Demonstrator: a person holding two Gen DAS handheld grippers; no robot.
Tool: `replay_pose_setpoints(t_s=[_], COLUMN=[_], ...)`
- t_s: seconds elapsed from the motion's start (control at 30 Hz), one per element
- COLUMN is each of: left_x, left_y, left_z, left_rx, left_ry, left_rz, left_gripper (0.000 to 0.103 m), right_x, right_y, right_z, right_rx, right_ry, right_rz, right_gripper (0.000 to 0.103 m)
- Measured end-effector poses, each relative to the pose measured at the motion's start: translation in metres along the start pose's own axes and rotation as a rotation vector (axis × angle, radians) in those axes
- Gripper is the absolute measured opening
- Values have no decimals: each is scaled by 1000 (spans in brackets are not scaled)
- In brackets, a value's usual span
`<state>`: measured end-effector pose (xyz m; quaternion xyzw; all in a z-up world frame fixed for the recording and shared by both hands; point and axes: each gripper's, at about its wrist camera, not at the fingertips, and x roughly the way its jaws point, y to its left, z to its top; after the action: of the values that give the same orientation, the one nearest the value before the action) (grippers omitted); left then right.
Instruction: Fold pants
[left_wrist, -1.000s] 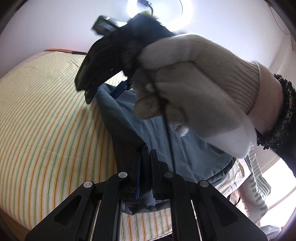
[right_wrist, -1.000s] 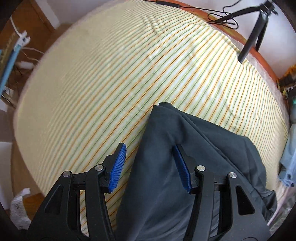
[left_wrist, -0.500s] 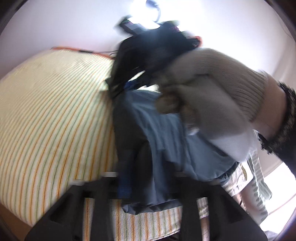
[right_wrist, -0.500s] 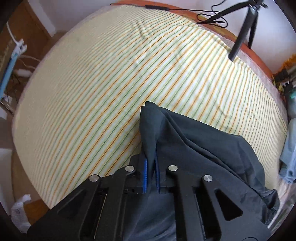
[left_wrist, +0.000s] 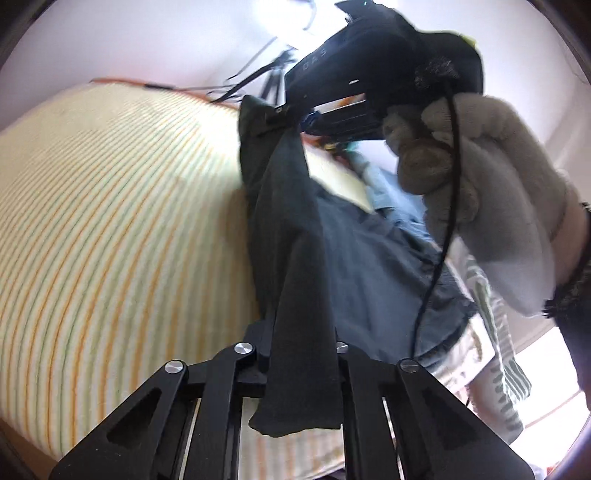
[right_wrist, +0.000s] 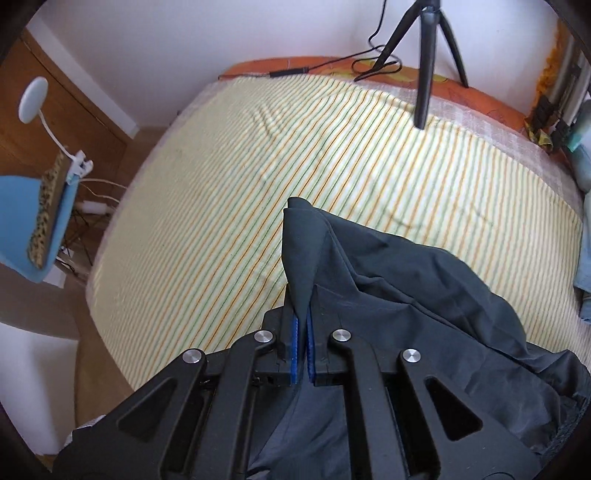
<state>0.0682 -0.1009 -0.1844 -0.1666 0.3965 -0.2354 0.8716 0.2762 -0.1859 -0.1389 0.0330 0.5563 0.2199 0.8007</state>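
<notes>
Dark grey fabric pants (right_wrist: 406, 295) hang bunched above the yellow striped bed sheet (right_wrist: 240, 192), lifted between your two tools. Your right gripper (right_wrist: 303, 343) pinches one edge between its blue pads (right_wrist: 294, 339), and your left gripper (left_wrist: 299, 354) clamps another fold draping over its fingers.

We see a bed (right_wrist: 229, 206) covered with a yellow sheet with orange and green stripes, and an orange edge at its far side. Behind it the wall (right_wrist: 184, 37) is white. A black tripod (right_wrist: 424, 55) stands on the bed. At the left are a wooden floor (right_wrist: 92, 350) and a blue chair (right_wrist: 22, 221).
</notes>
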Motion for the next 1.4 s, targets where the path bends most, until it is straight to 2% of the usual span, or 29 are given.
replay_pose_setpoints(t_s=[0.13, 0.3, 0.53, 0.73, 0.93, 1.0, 1.27, 1.3, 1.37, 1.4], left_x=[-2, 9, 41, 71, 107, 119, 145, 144, 145, 143], left_y=[-32, -79, -144, -198, -247, -262, -282, -284, -284, -283], left_z=[11, 20, 21, 12, -6, -9, -21, -24, -25, -26], left_rx=[71, 164, 281, 373, 448, 450, 477, 482, 476, 481], left_ry=[-15, 2, 68, 132, 202, 231, 275, 280, 308, 328], left_rz=[-64, -146, -265, -344, -386, -398, -376, -370, -373, -373], left_gripper=[6, 6, 6, 6, 6, 6, 7, 9, 27, 30], right_x=[-39, -88, -149, -184, -195, -194, -175, -172, -165, -161], right_y=[-33, -74, -147, -221, -288, -306, -347, -350, -355, -357], right_z=[-6, -21, -52, -93, -134, -142, -160, -163, -164, -164], right_rx=[63, 115, 201, 308, 382, 409, 421, 419, 401, 391], right_ry=[-67, -145, -220, -247, -253, -255, -216, -209, -195, -190], right_rz=[40, 42, -9, -63, -113, -99, -131, -136, -150, -161], right_gripper=[4, 4, 4, 4, 4, 4, 4, 4, 4, 4])
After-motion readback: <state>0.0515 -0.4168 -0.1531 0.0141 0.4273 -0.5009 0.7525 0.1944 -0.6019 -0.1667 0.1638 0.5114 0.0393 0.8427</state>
